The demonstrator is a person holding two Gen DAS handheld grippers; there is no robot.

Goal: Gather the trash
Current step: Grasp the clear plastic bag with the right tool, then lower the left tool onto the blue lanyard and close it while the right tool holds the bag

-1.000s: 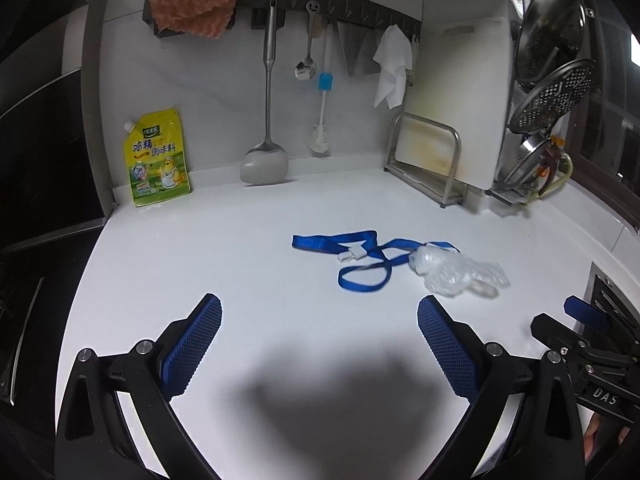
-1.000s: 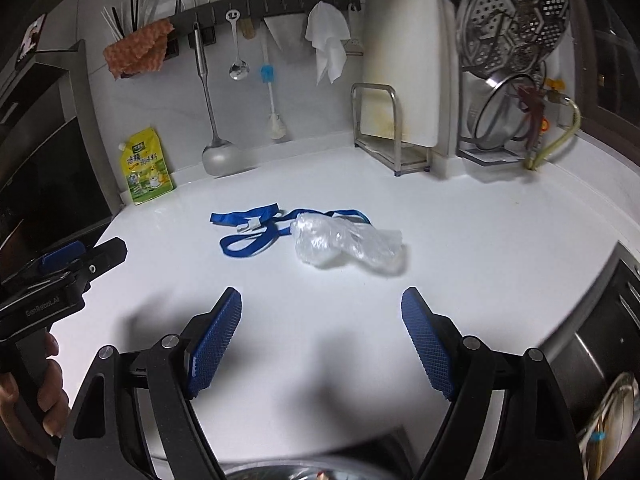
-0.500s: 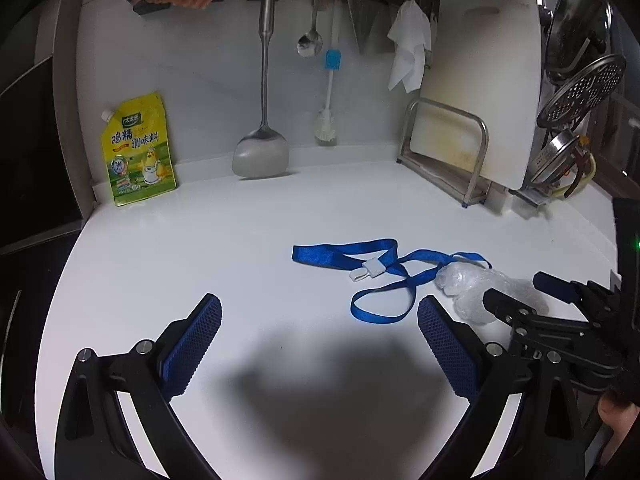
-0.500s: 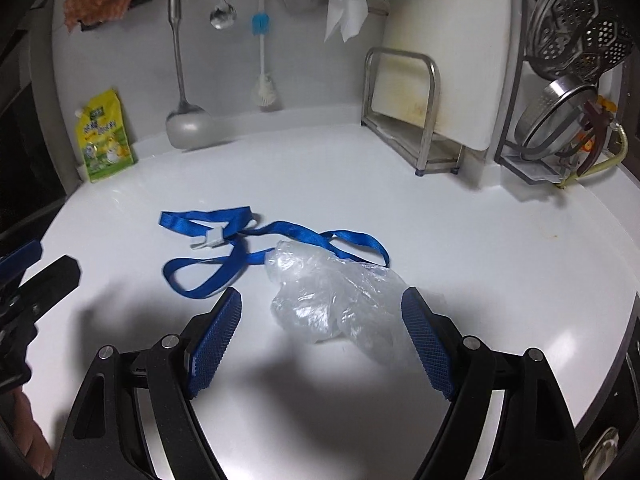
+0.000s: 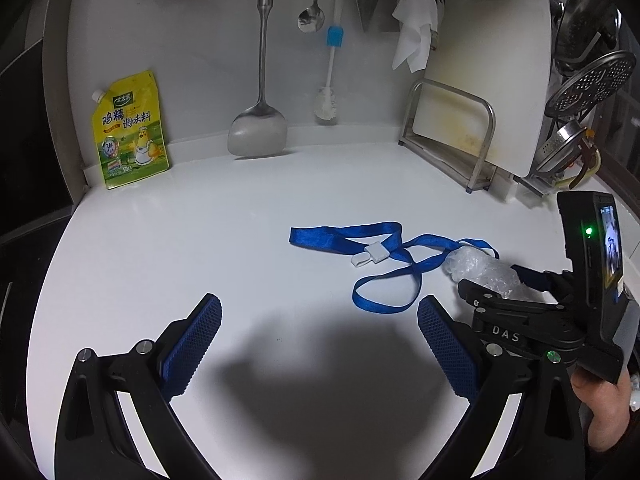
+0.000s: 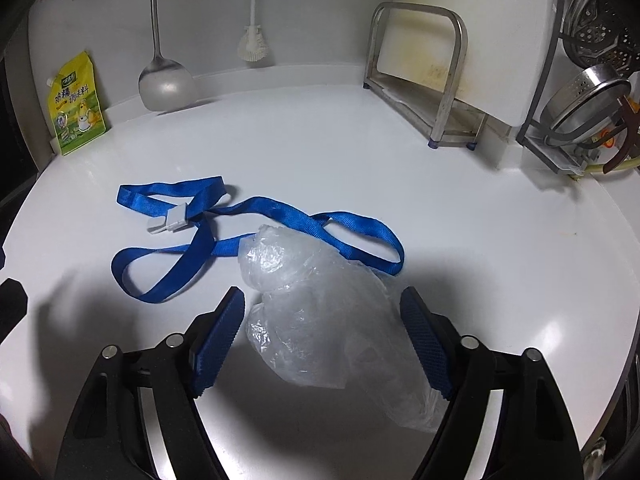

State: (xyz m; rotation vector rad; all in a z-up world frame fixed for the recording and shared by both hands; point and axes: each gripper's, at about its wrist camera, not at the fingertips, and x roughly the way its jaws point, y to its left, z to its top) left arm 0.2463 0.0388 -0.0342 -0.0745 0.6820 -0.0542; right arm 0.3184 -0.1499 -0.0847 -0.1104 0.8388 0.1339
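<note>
**Right gripper straddles the plastic bag, jaws not yet closed**

Our right gripper [image 6: 322, 332] has come in low over the tabletop [image 6: 460, 208] within the last second; a second ago the crumpled plastic bag [image 6: 320, 320] lay well ahead of it, and now the bag sits between its two blue pads [image 6: 218, 334]. We read this as the approach finished and the grasp about to start. The jaws stand wide apart, holding nothing. The left pad is just beside the bag's edge; the right pad looks to be against the film or overlapping it, but we cannot tell if it presses. The bag's tail runs back under the right finger.

Our left gripper [image 5: 320, 344] has also moved forward, yet it hangs over bare tabletop, spread wide and empty, well short of any trash.

Next in size, the blue lanyard [image 6: 256, 216] lies in loops on the tabletop. One loop passes under the far end of the bag, so we judge a lift may drag the strap along. Its small white clip [image 6: 170, 220] lies off to the left, apart from the bag.

Against the back wall a yellow seasoning pouch [image 5: 130, 132] stands untouched.
</note>
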